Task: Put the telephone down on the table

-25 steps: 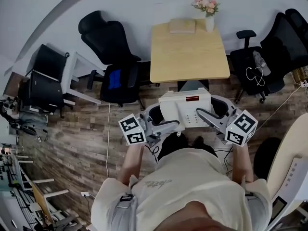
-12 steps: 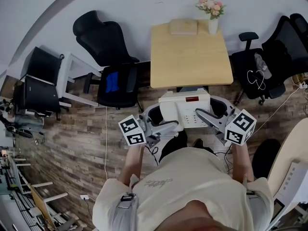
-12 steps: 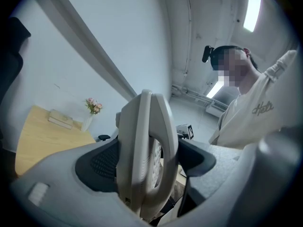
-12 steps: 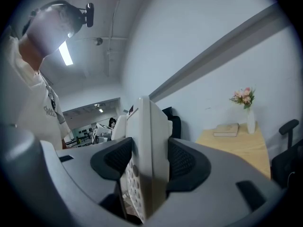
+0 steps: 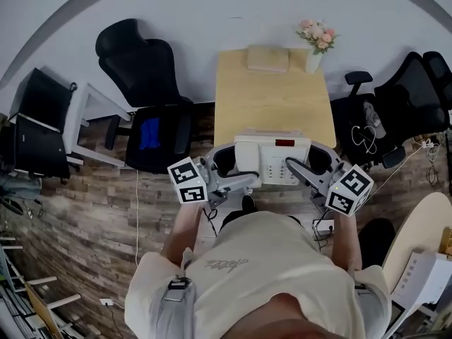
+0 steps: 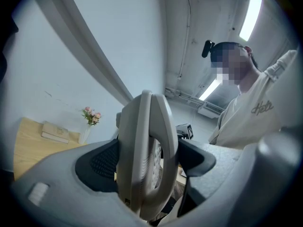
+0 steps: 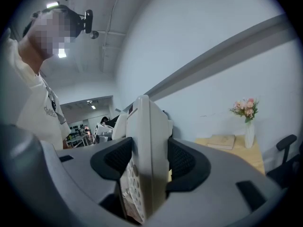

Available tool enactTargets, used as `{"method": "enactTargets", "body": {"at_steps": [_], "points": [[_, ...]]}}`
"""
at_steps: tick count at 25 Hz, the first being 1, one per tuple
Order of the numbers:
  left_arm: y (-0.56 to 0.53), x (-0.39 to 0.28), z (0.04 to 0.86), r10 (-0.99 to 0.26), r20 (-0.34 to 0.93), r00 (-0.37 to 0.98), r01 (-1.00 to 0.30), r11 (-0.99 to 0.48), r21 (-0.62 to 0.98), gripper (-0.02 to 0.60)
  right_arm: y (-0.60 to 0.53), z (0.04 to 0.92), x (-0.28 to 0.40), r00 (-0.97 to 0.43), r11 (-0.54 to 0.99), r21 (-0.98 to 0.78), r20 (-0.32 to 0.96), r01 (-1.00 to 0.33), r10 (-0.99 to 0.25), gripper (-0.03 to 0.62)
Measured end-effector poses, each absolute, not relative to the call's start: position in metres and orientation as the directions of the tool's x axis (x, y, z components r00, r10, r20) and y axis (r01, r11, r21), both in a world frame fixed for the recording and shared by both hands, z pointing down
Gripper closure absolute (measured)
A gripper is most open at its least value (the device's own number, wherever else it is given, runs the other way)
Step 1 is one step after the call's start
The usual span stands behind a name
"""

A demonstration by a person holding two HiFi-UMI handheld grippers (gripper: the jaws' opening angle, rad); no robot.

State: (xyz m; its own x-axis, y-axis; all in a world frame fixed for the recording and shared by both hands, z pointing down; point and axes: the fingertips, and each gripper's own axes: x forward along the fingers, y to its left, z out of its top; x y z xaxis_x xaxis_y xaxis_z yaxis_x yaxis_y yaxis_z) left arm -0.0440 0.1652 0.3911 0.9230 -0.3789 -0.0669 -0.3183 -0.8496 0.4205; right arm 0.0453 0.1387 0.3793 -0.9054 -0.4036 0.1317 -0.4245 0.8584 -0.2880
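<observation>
A white desk telephone (image 5: 272,159) with a handset on its left and a keypad is held in the air between both grippers, just in front of the near edge of a light wooden table (image 5: 272,97). My left gripper (image 5: 233,167) is shut on its left side, over the handset (image 6: 147,155). My right gripper (image 5: 300,164) is shut on the telephone (image 7: 144,160) at its right edge, by the keypad. In both gripper views the telephone stands edge-on between the black pads (image 6: 102,162).
On the table's far edge lie a flat beige book (image 5: 268,58) and a white vase of pink flowers (image 5: 315,44). Black office chairs (image 5: 152,83) stand left of the table, another chair (image 5: 402,104) to its right. The floor is wood planks with cables.
The person has stepped forward: the table has come closer and the telephone now overlaps its near edge. Both grippers keep the same hold.
</observation>
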Motion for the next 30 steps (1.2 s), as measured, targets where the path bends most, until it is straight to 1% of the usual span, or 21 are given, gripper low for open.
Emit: {"method": "enactTargets", "body": {"at_steps": [8,14,17,24,30], "points": [[0.106,-0.077,0.401,-0.333,-0.098,0.938,-0.253,-0.848,0.466,0.195,0.086,0.390,0.015,-0.876,0.816,-0.321,0.161,-0.481,-0.454,0.362],[0.084,-0.077,0.416,-0.324,-0.101,0.941,-0.236,-0.839,0.491,0.195,0.064,0.405,0.016,-0.873,0.803,-0.342,0.179,-0.488,-0.454,0.362],[0.046,-0.077,0.421,-0.348,-0.084,0.934,-0.259,-0.820,0.511,0.195,0.025,0.411,0.015,-0.885,0.808,-0.362,0.177,-0.466,-0.431,0.364],[-0.023,-0.070,0.421,-0.423,-0.022,0.906,-0.355,-0.786,0.506,0.195,-0.053,0.415,0.020,-0.930,0.848,-0.384,0.125,-0.366,-0.345,0.364],[-0.080,-0.060,0.425,-0.448,0.040,0.893,-0.408,-0.768,0.494,0.195,-0.115,0.421,0.028,-0.944,0.855,-0.401,0.113,-0.329,-0.310,0.364]]}}
